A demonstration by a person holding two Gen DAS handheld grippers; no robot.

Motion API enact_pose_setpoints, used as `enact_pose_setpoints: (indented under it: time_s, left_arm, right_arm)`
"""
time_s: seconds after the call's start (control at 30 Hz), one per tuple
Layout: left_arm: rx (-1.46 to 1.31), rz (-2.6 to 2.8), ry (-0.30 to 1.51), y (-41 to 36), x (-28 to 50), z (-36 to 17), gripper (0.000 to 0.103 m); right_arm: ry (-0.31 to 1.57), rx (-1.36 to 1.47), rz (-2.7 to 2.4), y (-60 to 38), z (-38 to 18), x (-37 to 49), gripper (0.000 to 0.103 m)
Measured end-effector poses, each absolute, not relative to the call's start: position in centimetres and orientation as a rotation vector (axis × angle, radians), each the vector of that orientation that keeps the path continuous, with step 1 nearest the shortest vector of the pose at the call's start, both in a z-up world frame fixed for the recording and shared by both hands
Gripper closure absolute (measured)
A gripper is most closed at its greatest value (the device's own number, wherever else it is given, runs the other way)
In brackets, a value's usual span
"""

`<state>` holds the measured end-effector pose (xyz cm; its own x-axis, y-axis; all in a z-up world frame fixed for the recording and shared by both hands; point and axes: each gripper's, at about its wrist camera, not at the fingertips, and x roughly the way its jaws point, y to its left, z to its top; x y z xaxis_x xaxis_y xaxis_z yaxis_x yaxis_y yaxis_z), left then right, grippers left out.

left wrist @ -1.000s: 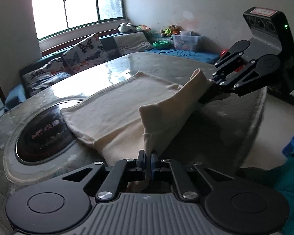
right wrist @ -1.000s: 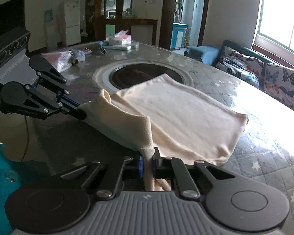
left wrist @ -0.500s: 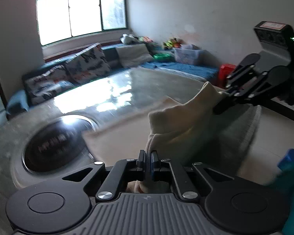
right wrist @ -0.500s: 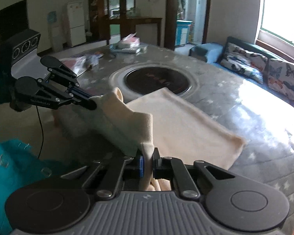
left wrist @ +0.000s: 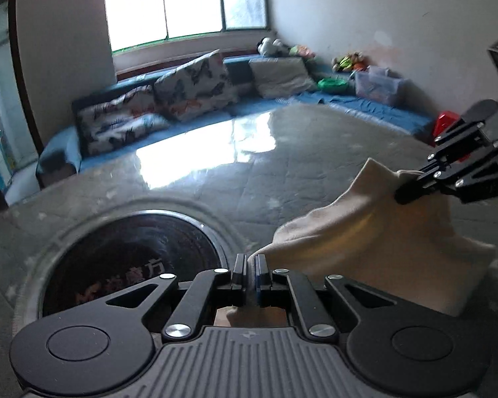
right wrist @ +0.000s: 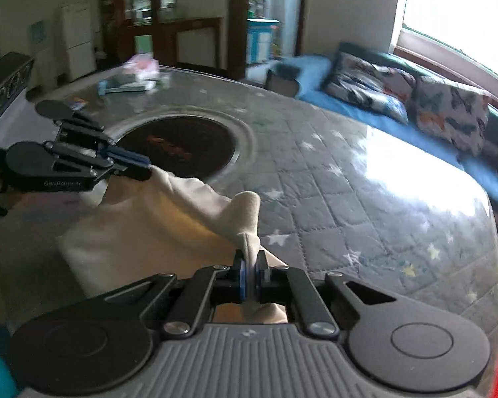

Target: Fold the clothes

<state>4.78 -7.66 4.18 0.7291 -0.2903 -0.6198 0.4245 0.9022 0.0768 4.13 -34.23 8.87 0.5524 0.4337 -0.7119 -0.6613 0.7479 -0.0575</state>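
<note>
A cream cloth (left wrist: pixel 375 238) hangs folded between my two grippers above the round table (left wrist: pixel 282 152). My left gripper (left wrist: pixel 250 265) is shut on one corner of it; the same gripper shows in the right wrist view (right wrist: pixel 146 170). My right gripper (right wrist: pixel 250 265) is shut on the other corner, and it shows in the left wrist view (left wrist: pixel 405 195). The cloth (right wrist: pixel 142 229) sags between them with its lower part hidden behind my grippers. I cannot tell whether its lower edge touches the table.
A dark round hotplate (left wrist: pixel 129 258) is set in the table's middle, also in the right wrist view (right wrist: pixel 179 147). Tissue packs and small items (right wrist: pixel 132 76) lie at the table's far side. A sofa with butterfly cushions (left wrist: pixel 169 99) stands beyond the table.
Both grippers have lifted the cloth's near edge up and carried it forward over the table. The cloth no longer lies spread flat; it now hangs bunched between the grippers.
</note>
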Motion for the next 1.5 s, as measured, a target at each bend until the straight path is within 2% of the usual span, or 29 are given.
enact_pose_setpoints:
  time_s: [0.1,0.27,0.47,0.67,1.0,1.27,1.5]
  left_arm:
    - [0.226,-0.365,0.687,-8.3,6.4,2.7,0.097]
    - [0.238,-0.321,0.696,-8.2,6.6,2.1,0.086]
    - [0.17,-0.295,0.669,-7.4,5.9,3.8,0.086]
    - [0.135,-0.4,0.661,-10.1,4.9,5.0,0.086]
    - [0.146,-0.401,0.742,-13.1,7.7,2.5,0.085]
    - [0.154,-0.389,0.72,-13.2,7.3,2.2,0.083]
    - [0.161,-0.37,0.716,-13.5,7.2,2.5,0.08]
  right_arm:
    - [0.792,-0.246,0.587,-34.1,6.3,6.2,0.096]
    - [0.808,-0.183,0.513,-35.0,4.2,7.4,0.086]
    - [0.76,-0.131,0.511,-37.0,6.4,6.0,0.085]
    - [0.777,-0.118,0.57,-35.4,5.7,5.4,0.085]
    - [0.763,-0.121,0.557,-33.7,4.7,6.7,0.086]
    - [0.779,-0.069,0.477,-40.1,6.8,3.8,0.086]
    - [0.822,-0.008,0.51,-41.7,5.7,1.1,0.086]
